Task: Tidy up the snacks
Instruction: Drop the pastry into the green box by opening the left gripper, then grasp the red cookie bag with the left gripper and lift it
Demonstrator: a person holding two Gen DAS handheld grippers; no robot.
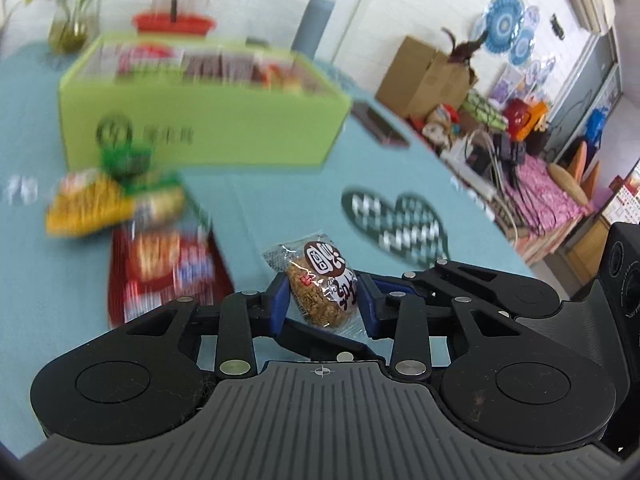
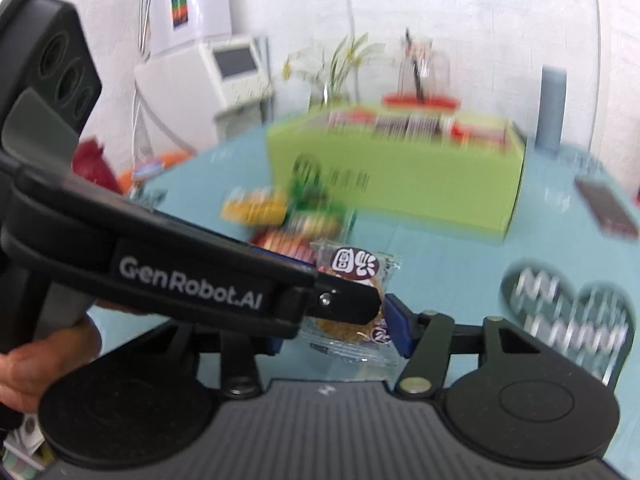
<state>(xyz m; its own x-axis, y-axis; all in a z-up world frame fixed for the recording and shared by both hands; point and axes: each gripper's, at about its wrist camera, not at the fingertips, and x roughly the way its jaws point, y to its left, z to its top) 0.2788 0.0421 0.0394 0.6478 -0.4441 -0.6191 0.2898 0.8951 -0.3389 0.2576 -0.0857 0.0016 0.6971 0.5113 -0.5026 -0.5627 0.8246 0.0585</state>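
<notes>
Far left on the teal tablecloth (image 1: 280, 184), blurred in the left wrist view, a yellow-and-green snack bag (image 1: 100, 204) lies on the upper edge of a red snack bag (image 1: 164, 276). Both sit in front of the lime-green box (image 1: 200, 120), whose open top shows a row of packets too smeared to tell apart. Behind the box stand a vase of green stems (image 1: 76, 12), a red tray (image 1: 174, 24) and a grey cylinder (image 1: 314, 24). Toward the middle, the left gripper (image 1: 322, 300) has its blue pads pressed against both sides of a clear-wrapped rice cracker (image 1: 320, 288) — held up above the cloth, brown label uppermost. Right of it a dark heart-shaped mat (image 1: 396, 216) lies flat on the cloth, and a dark phone-like slab (image 1: 380, 124) rests near the box's right end. In the right wrist view the same cracker (image 2: 352, 328) sits at the right gripper (image 2: 340, 332); one blue pad (image 2: 398, 332) lies just beside the wrapper's right edge, but the left gripper's black arm crosses in front and hides the other pad, so I cannot tell whether these jaws are closed on the cracker — they are at least right at it. The person's left hand (image 2: 44, 360) shows at the far left edge of that view.
</notes>
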